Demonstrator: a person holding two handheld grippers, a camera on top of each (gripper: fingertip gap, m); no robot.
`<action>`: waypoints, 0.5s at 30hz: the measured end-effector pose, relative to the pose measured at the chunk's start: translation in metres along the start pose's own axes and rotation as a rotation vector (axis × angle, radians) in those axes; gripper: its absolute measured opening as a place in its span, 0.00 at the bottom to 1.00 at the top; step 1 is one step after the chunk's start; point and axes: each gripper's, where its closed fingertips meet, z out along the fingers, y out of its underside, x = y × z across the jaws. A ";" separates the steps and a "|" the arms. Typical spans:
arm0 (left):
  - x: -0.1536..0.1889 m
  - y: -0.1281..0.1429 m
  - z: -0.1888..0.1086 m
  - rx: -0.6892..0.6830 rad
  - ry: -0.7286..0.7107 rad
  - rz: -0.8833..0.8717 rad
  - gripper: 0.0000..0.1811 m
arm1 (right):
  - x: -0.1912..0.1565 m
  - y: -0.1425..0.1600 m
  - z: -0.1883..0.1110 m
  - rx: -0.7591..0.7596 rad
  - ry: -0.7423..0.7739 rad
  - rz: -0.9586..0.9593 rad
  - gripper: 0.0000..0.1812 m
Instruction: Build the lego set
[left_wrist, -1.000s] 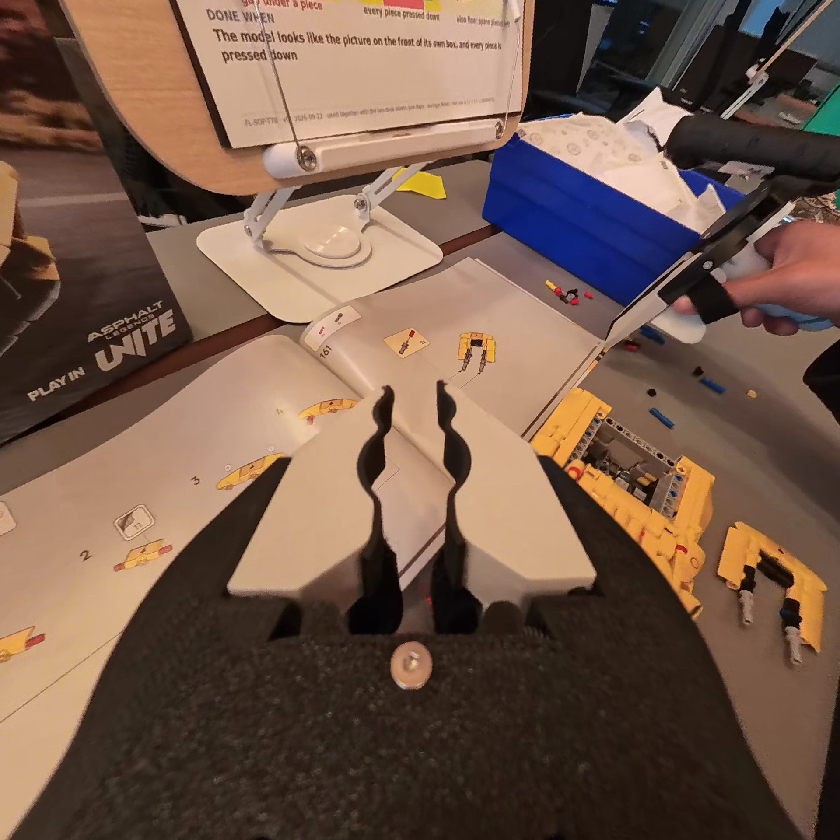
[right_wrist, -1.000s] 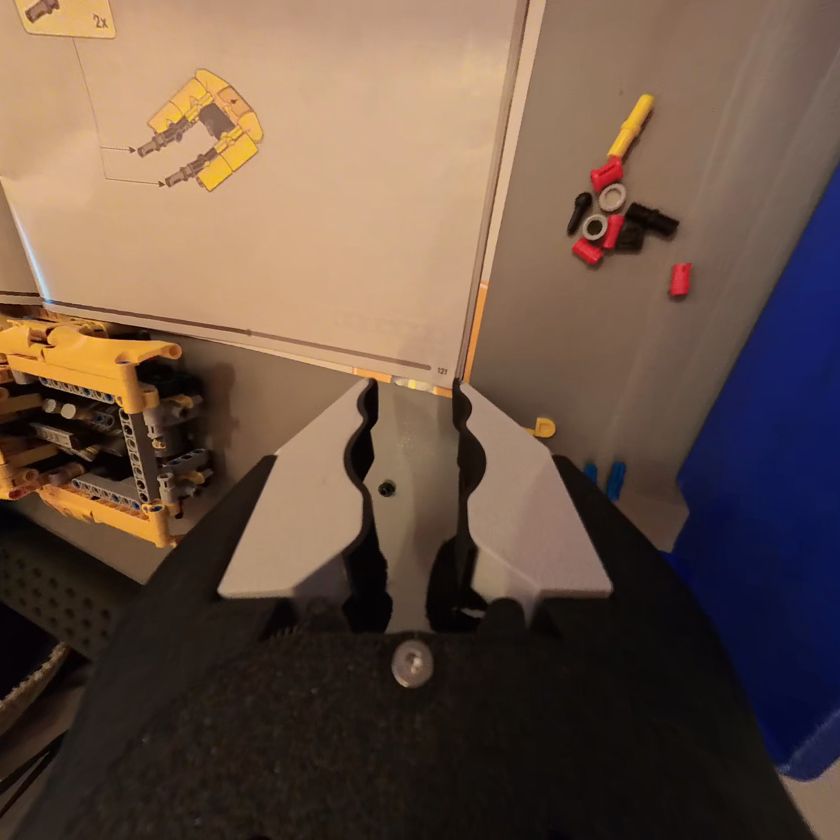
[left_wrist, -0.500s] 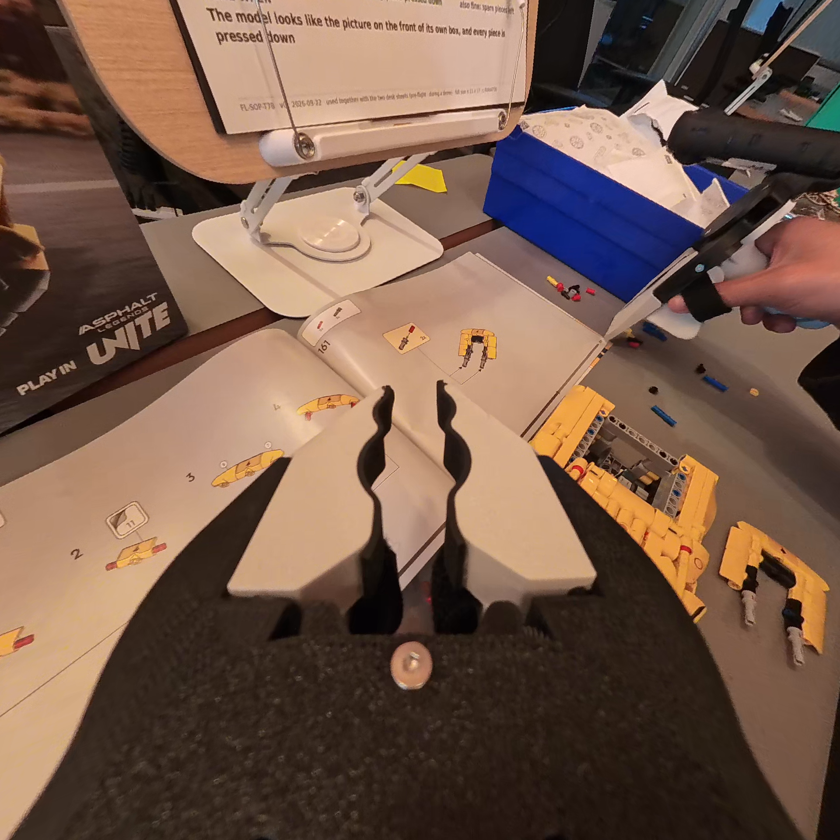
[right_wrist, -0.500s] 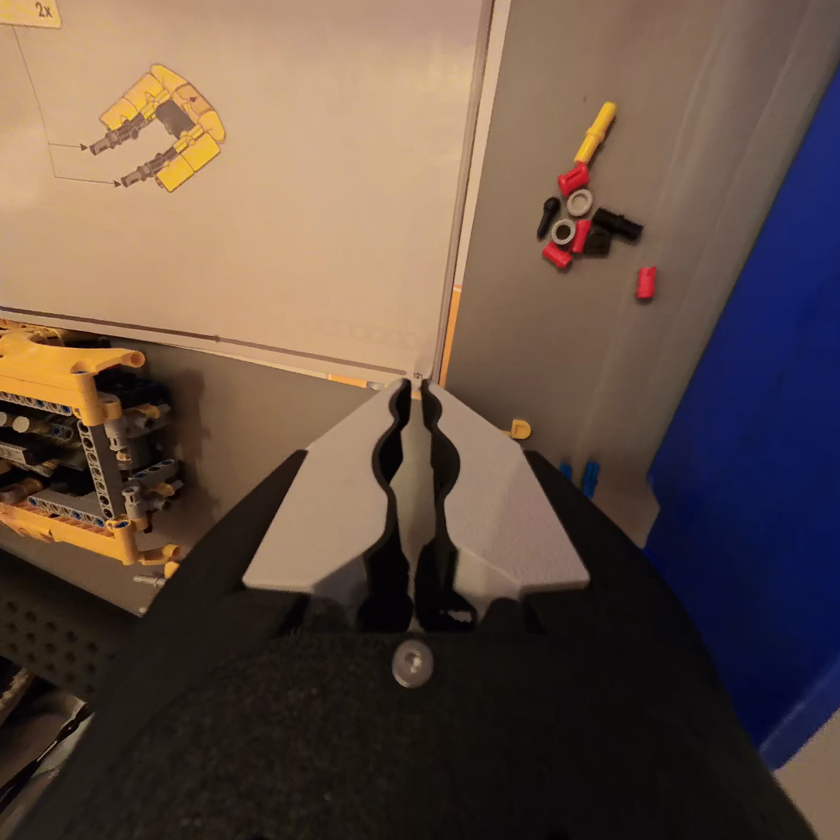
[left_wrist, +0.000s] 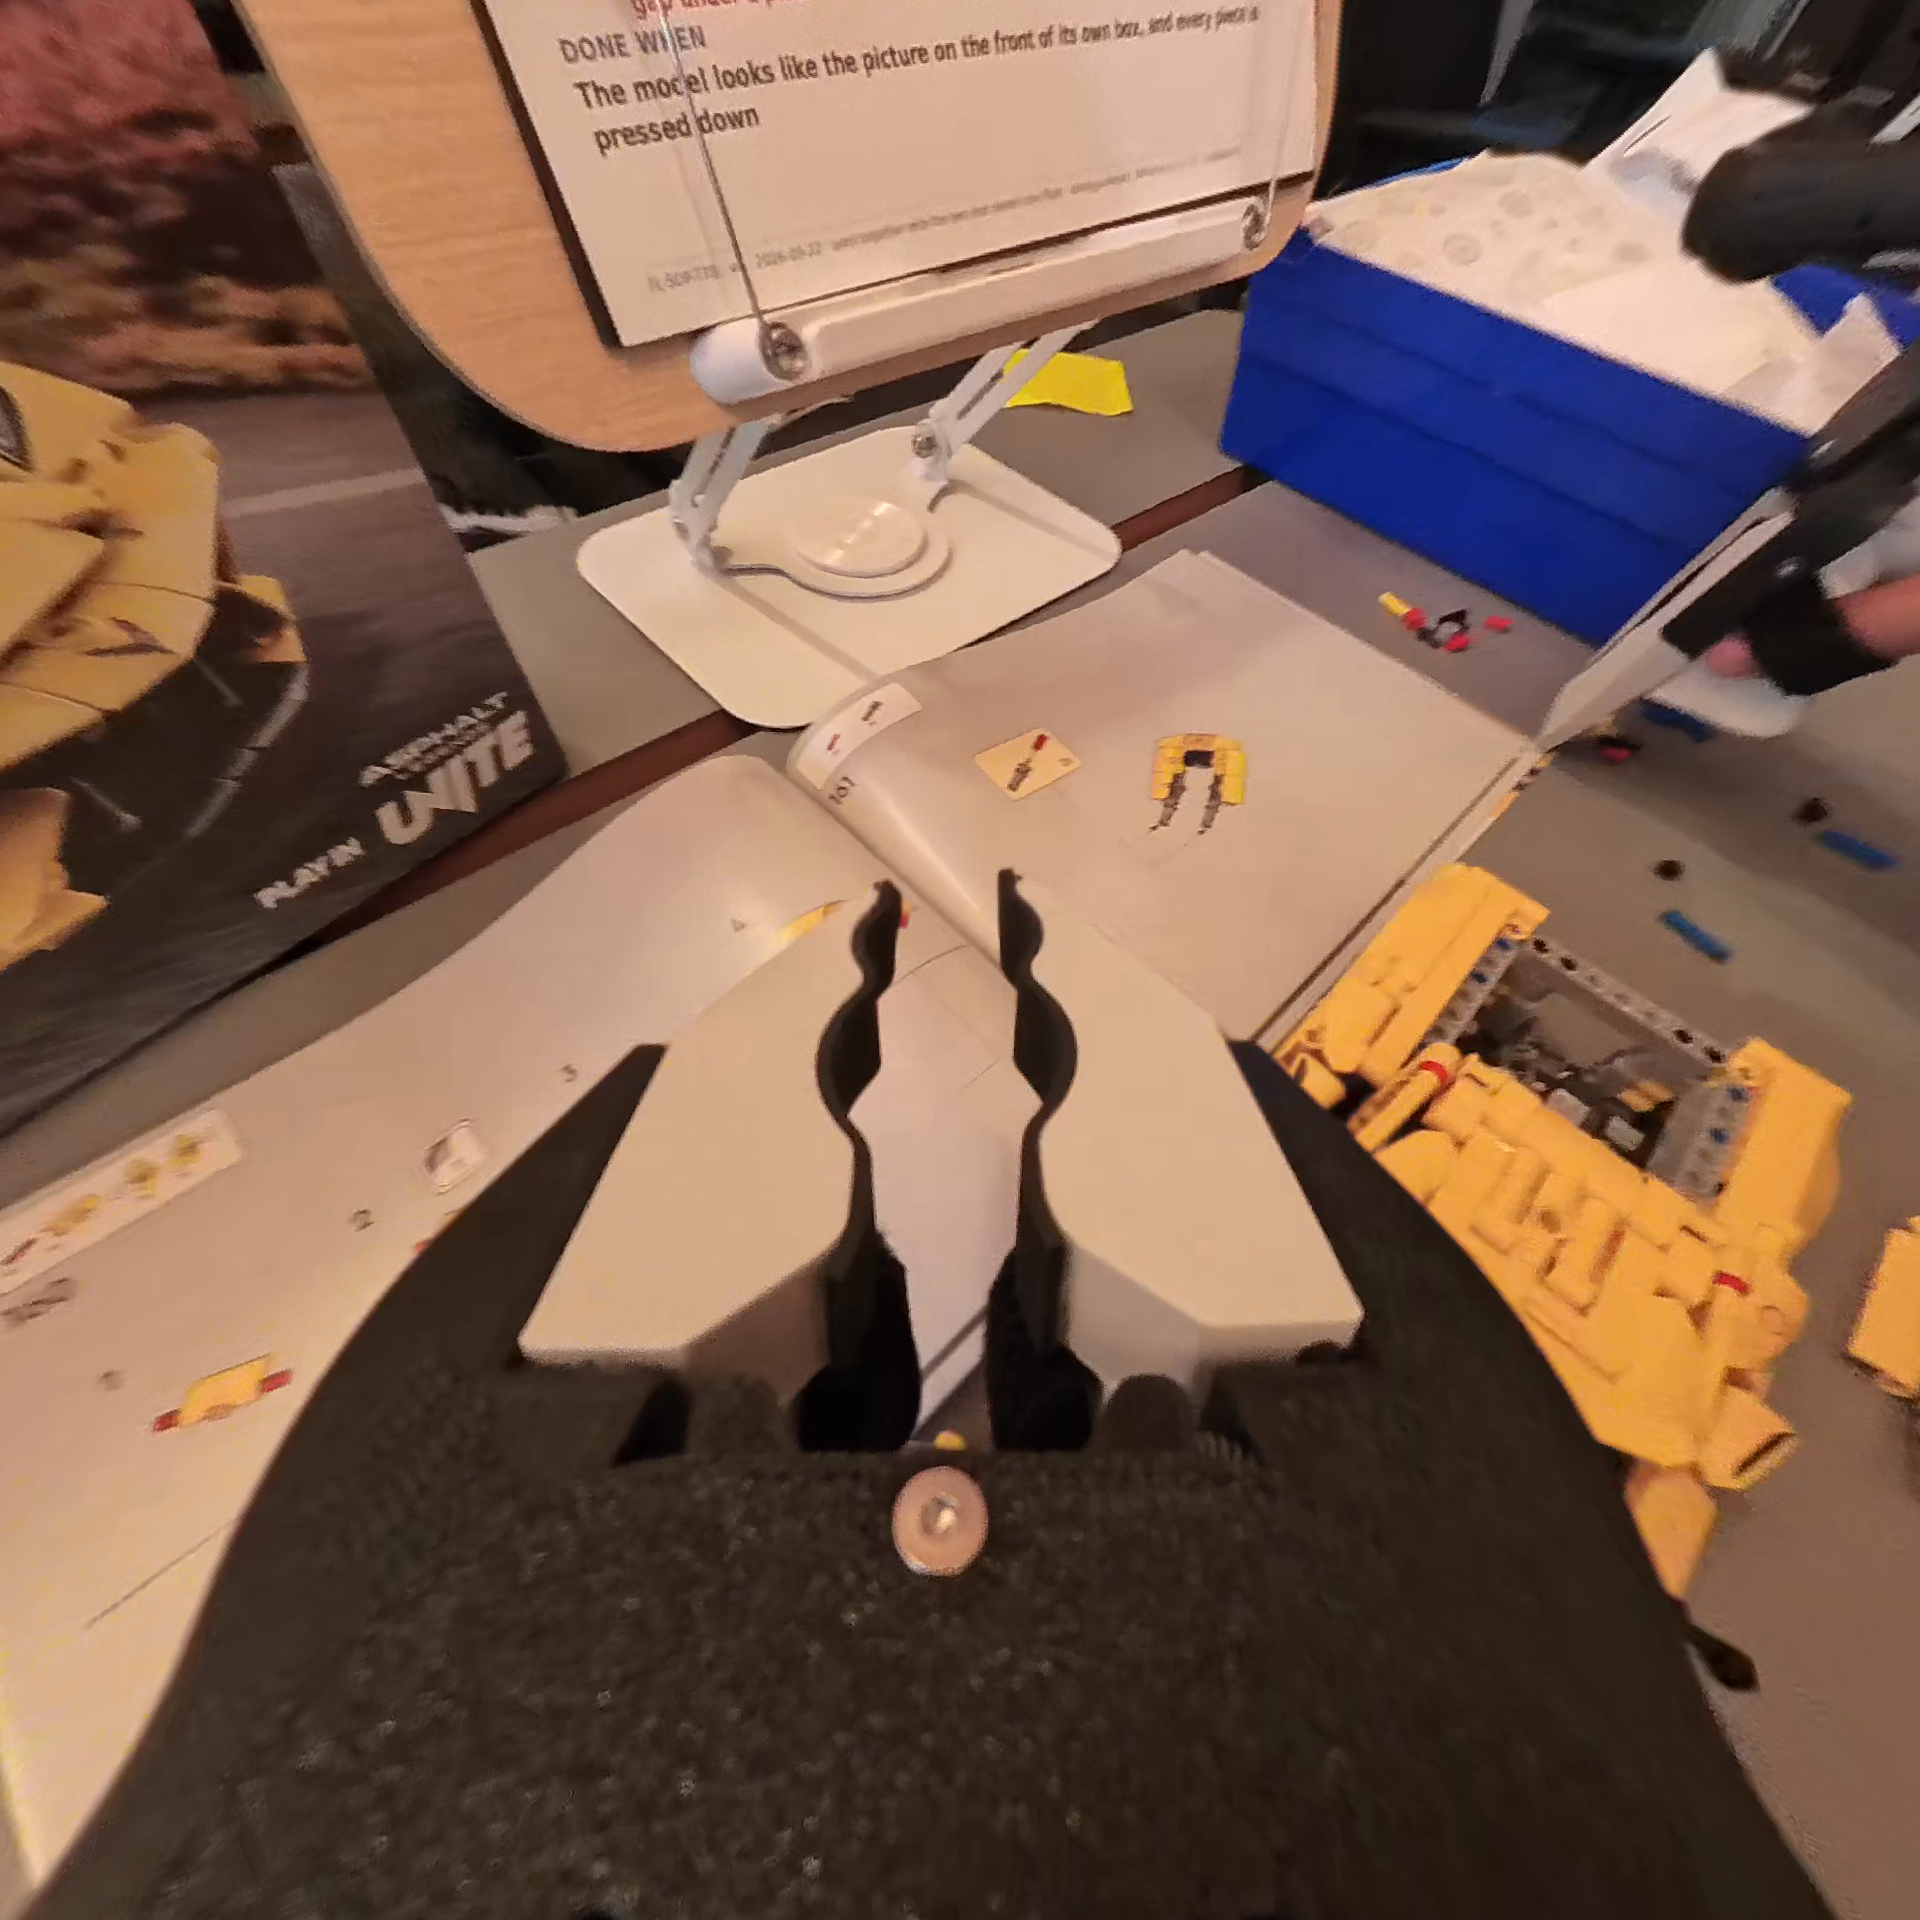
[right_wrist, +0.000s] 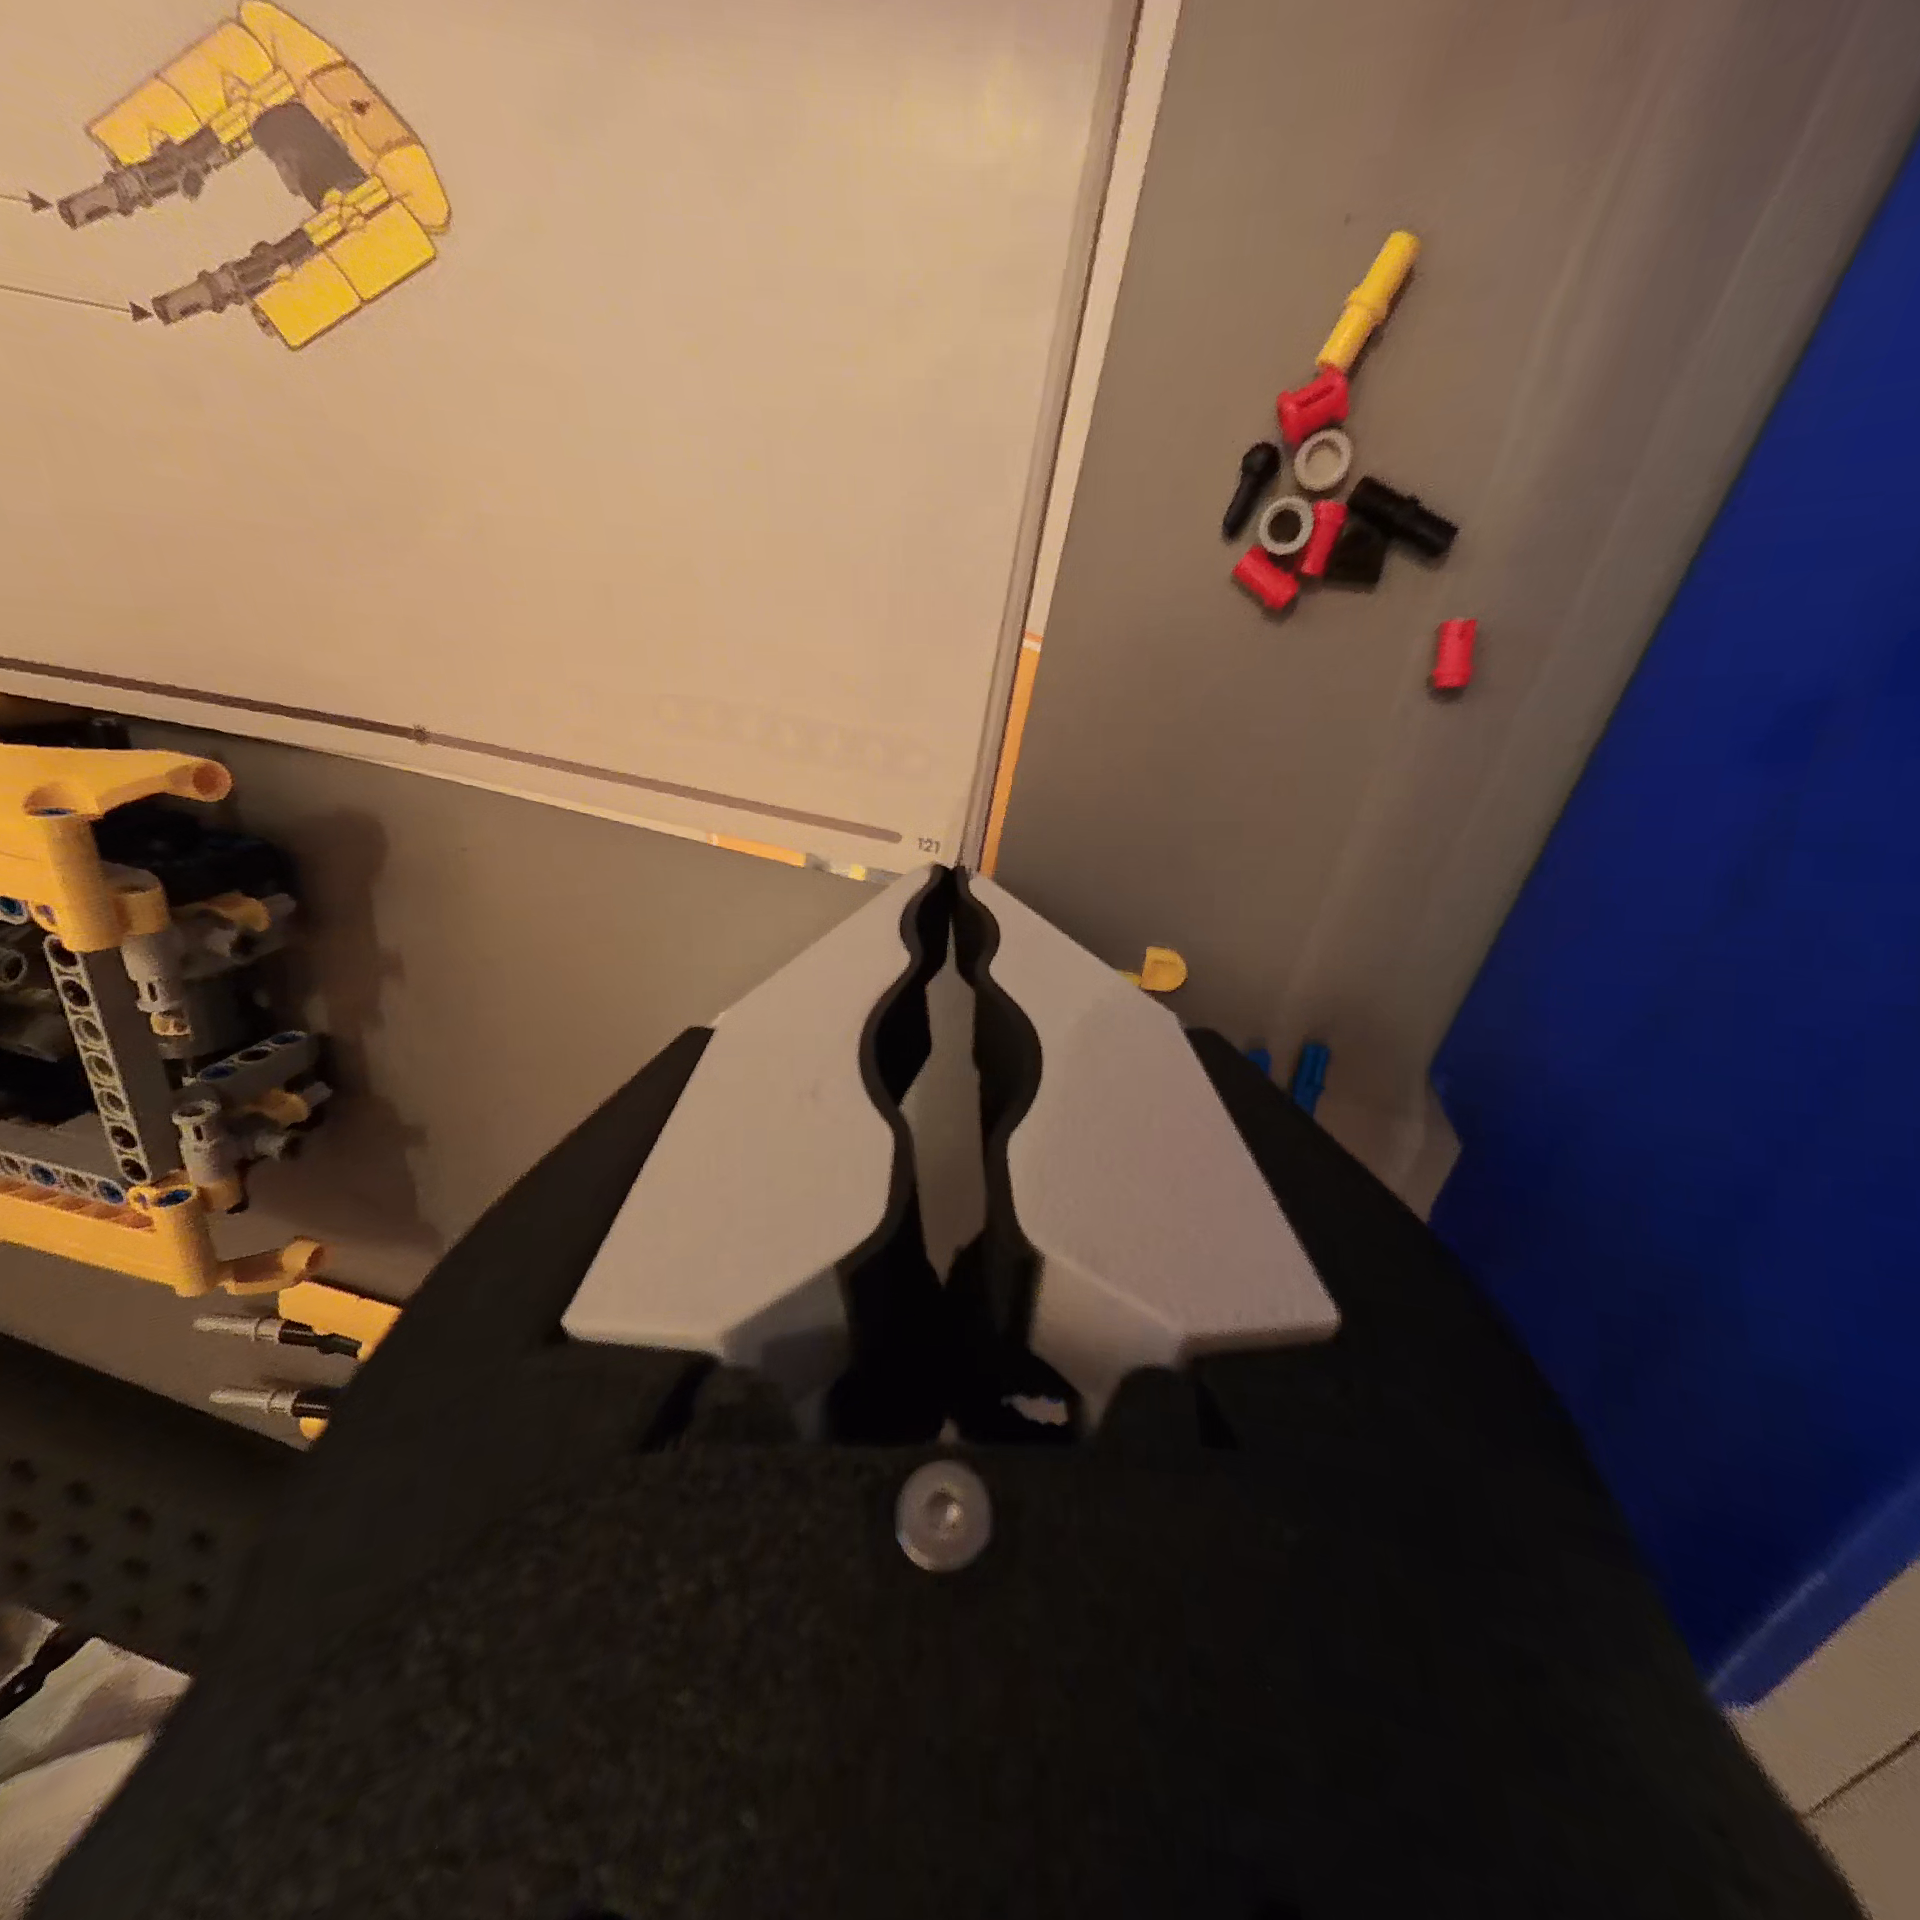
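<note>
Grey left claw: released, empty, above the booklet.
Yellow model: on the table, right of it.
Right claw: clenched on the page corner; lift slowly, avoid tearing.

Dim warm light, motion blur, fisheye edges

1. The right claw, a second ago gaping above the counter, has drawn its fingers together; their tips now meet at the corner of the instruction booklet.
2. A small black piece seen between those fingers a second ago no longer shows.
3. The left wrist view has shifted, and the yellow model now sits nearer, at 3 o'clock.
</note>
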 end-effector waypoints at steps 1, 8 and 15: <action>-0.001 0.000 0.000 0.000 -0.017 0.017 0.10 | 0.000 -0.001 -0.001 0.006 0.001 -0.006 0.00; -0.002 0.002 0.001 -0.014 -0.028 0.024 0.10 | -0.010 -0.011 -0.015 0.073 0.005 -0.043 0.00; 0.000 0.004 0.001 -0.021 -0.018 0.022 0.10 | -0.038 -0.027 -0.031 0.176 -0.080 -0.103 0.00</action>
